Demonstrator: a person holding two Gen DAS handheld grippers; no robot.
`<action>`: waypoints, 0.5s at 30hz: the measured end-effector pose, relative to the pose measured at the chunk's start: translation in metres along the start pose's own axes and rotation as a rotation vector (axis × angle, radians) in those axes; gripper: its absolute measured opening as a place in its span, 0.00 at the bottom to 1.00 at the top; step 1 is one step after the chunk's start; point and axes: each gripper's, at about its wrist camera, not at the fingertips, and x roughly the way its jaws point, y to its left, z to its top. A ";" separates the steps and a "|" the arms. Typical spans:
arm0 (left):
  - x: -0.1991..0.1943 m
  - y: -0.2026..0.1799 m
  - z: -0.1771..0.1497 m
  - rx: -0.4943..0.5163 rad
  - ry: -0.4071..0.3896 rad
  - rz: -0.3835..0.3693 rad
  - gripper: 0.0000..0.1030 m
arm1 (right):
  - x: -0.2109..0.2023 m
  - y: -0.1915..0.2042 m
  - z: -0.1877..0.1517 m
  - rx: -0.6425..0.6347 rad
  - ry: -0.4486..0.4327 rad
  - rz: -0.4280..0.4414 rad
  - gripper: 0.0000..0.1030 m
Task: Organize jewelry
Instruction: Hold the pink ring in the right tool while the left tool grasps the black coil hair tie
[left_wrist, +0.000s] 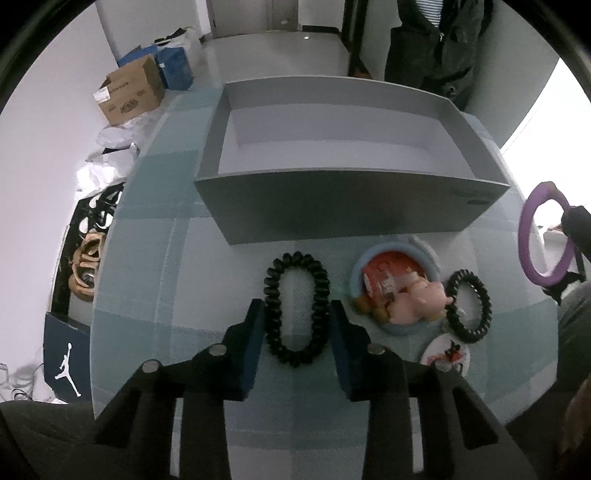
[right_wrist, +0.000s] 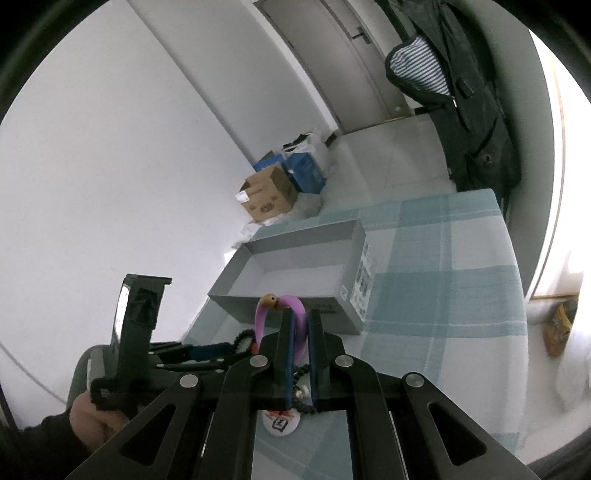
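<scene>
— What's the left gripper (left_wrist: 297, 325) doing?

— It's pointing steeply down at the worktop (left_wrist: 177, 266), which is wearing a pale blue checked cloth. Its blue pads are sitting on either side of a black spiral hair tie (left_wrist: 296, 308) lying flat there, squeezed into a long oval. The pads are looking pressed against the coil's sides, so I'd say it's pinching the tie, though the fisheye is blurring the contact a little.

— And the right gripper (right_wrist: 300, 343)?

— Its fingers are pressed together on a purple ring (right_wrist: 264, 314), holding it upright above the worktop, off to the right of the other things. There's a small brown bead at the ring's top.

— What's lying beside the black tie?

— Just to its right a light blue ring (left_wrist: 395, 288) is circling a pink plush toy (left_wrist: 421, 299) and some orange bits. A second, smaller black spiral tie (left_wrist: 469, 306) is touching the toy's right side. Nearer the person, a small white round badge (left_wrist: 445, 354) is sitting just below that tie.

— And further back?

— A grey open box (left_wrist: 351, 206) is standing behind the ties, well apart from the rings, and its inside is looking bare. Beyond the worktop, on the floor, a brown carton (left_wrist: 131, 90) is resting against the wall, and a dark jacket (right_wrist: 476, 110) is hanging past the far edge.
</scene>
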 end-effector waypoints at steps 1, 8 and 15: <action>-0.002 0.001 -0.001 -0.005 -0.002 -0.010 0.25 | 0.000 0.000 0.000 0.001 0.001 -0.001 0.06; -0.013 0.005 -0.002 -0.051 -0.026 -0.066 0.22 | 0.003 0.002 -0.001 0.001 0.014 -0.004 0.06; -0.018 0.009 -0.003 -0.082 -0.040 -0.122 0.16 | 0.007 0.011 -0.004 -0.035 0.020 -0.018 0.06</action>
